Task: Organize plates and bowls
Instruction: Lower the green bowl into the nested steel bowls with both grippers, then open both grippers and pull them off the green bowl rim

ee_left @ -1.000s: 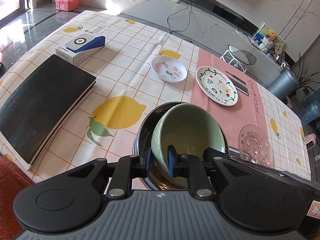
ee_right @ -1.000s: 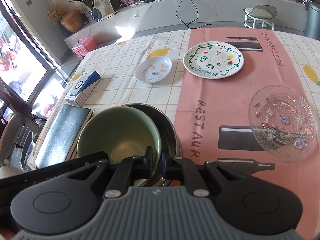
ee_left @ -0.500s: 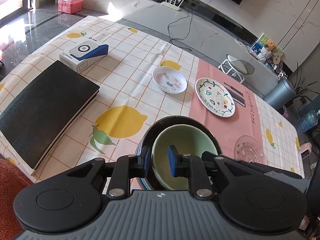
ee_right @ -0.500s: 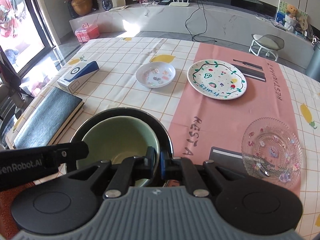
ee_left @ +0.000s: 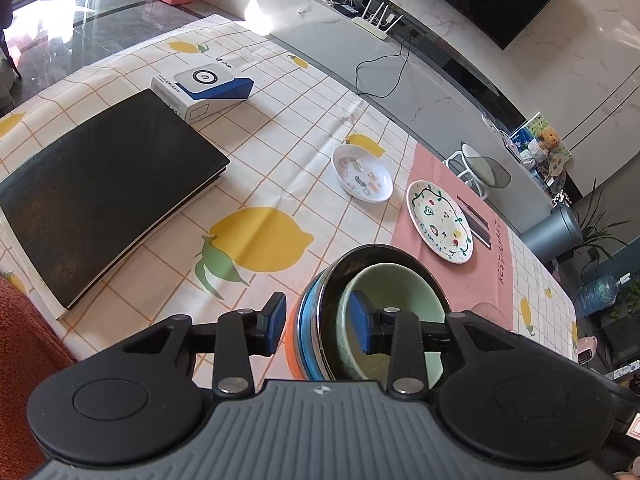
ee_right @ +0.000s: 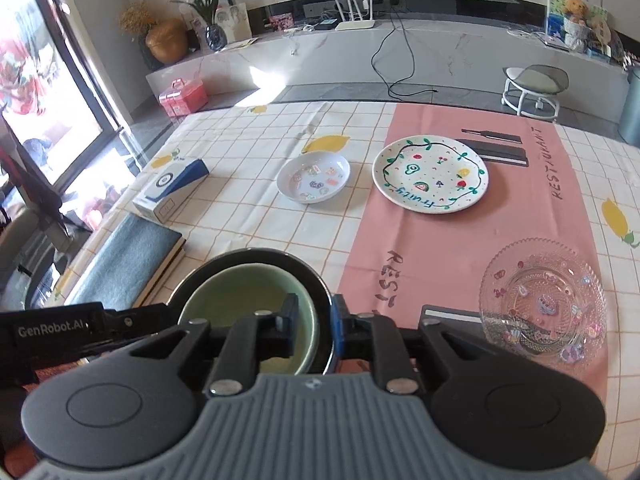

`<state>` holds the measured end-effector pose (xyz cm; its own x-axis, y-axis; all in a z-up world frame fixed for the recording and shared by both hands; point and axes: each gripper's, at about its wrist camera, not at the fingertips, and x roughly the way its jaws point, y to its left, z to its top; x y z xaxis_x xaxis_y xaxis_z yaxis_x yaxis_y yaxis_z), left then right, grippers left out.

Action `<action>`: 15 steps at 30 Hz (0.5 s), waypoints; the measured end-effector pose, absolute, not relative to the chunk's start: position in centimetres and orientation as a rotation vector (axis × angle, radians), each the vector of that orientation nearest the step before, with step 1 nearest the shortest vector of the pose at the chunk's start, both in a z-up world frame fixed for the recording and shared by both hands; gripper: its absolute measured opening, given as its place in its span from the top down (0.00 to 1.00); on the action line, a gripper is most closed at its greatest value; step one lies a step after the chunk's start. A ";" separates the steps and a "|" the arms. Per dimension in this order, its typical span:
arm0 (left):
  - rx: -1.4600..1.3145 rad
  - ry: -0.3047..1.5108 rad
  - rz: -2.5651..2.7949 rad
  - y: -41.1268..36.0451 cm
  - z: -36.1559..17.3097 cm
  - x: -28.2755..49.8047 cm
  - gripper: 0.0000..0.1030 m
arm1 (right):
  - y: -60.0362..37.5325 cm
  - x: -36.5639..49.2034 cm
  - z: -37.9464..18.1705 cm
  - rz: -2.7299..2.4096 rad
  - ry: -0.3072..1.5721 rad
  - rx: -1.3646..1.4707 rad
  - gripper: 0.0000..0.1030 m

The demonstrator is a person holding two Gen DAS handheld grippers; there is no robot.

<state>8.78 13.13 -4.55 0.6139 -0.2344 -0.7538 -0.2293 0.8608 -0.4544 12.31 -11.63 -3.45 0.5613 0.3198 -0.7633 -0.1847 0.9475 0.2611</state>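
Beyond the nested bowls (ee_right: 256,280) — saucer (ee_right: 313,176), painted plate (ee_right: 430,174).

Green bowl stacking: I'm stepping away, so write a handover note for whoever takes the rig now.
Left tool: open, jaws just opened, straddling the bowl rims without pressing.
Right tool: open, jaws just opened, astride the rims.
Green bowl sits nested in the black bowl at the near edge of the table; that step is done.
Left: small dish, fruit plate and glass plate lie apart, unstacked.
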 end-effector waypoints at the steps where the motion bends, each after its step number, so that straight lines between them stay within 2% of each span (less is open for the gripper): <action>1: -0.558 0.924 -0.004 13.2 -4.7 8.7 0.59 | -12.3 12.1 -3.3 0.291 0.922 0.198 0.71; 4: -0.578 0.880 0.017 13.3 -4.5 8.1 0.59 | -14.4 11.4 -3.8 0.241 0.934 0.296 0.69; 8: -0.556 0.809 -0.014 12.6 -3.2 7.4 0.53 | -17.2 10.1 -5.0 0.137 0.944 0.368 0.68; 12: -0.564 0.740 -0.126 10.9 -2.0 6.5 0.52 | -20.0 8.6 -6.0 0.089 0.929 0.438 0.59; 15: -0.560 0.717 -0.212 8.8 -1.5 6.1 0.52 | -21.7 7.4 -6.5 0.067 0.915 0.466 0.59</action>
